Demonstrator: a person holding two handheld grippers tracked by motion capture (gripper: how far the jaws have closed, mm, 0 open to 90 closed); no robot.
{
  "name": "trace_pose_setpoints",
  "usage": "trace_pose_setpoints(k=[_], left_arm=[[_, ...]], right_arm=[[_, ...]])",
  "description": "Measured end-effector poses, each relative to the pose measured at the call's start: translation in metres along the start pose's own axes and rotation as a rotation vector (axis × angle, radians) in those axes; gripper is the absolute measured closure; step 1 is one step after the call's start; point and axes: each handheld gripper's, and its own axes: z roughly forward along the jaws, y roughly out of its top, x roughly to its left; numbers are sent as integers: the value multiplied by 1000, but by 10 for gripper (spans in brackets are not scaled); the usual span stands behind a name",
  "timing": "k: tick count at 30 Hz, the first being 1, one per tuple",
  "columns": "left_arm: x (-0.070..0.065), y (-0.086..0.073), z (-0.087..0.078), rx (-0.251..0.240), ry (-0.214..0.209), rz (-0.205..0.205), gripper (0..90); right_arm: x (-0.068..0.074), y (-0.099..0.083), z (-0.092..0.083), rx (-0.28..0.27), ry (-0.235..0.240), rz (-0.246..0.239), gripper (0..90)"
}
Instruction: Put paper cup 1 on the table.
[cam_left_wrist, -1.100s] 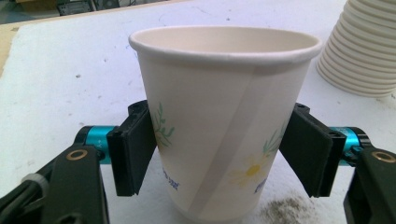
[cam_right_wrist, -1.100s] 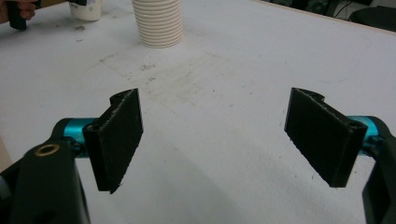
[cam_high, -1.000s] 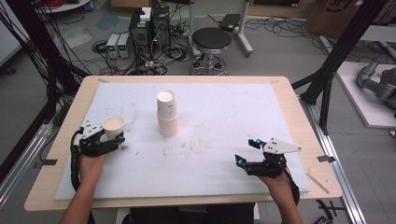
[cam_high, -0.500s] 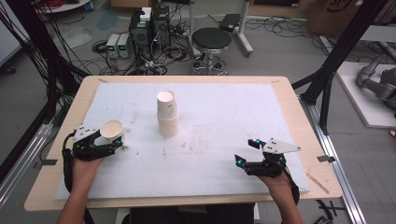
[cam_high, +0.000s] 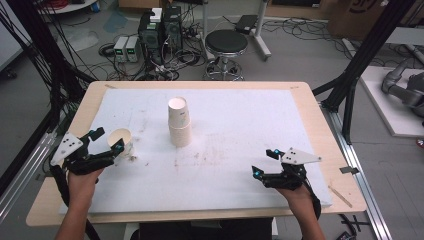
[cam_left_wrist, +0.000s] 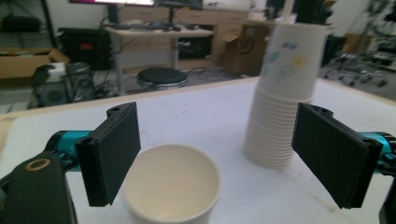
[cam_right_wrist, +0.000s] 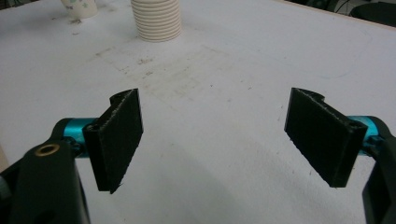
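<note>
**Single cup stands free at the left, stack in the middle**

The left gripper (cam_high: 107, 142) sits at the near left of the white mat (cam_high: 240, 130), its jaws spread wide after just opening. The lone paper cup (cam_high: 120, 141) stands upright on the mat between them; in the left gripper view the cup (cam_left_wrist: 172, 186) has a gap to the right jaw, while the left jaw stands just beside its rim, and whether it touches I cannot tell. Nothing is gripped.

Farther in and to the right, near the middle of the mat, rises the stack of cups (cam_high: 179, 122), upright, with the top cup sitting higher than the nested rims below. In the left gripper view the stack (cam_left_wrist: 284, 93) stands beyond the single cup and to its right, apart from it.

The right gripper (cam_high: 266, 162) rests at the near right, well apart from both cups, its jaws wide with only bare mat between them.

The mat is scuffed with grey smudges near the stack. Beyond the table's far edge (cam_high: 200, 85) are a black stool (cam_high: 226, 45), computer boxes (cam_high: 159, 27) and loose cables on the floor.
</note>
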Motion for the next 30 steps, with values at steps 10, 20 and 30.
trace_pose_setpoints(k=[10,20,30], left_arm=[[-40,-5,28,23,-203,21,157],[-44,-11,32,46,-219,36,153],[-40,-12,30,48,-199,15,158]], right_arm=[[-3,0,-3,-4,-16,14,198],[-4,0,-5,-13,-30,12,198],[-5,-1,-5,-13,-25,11,198]])
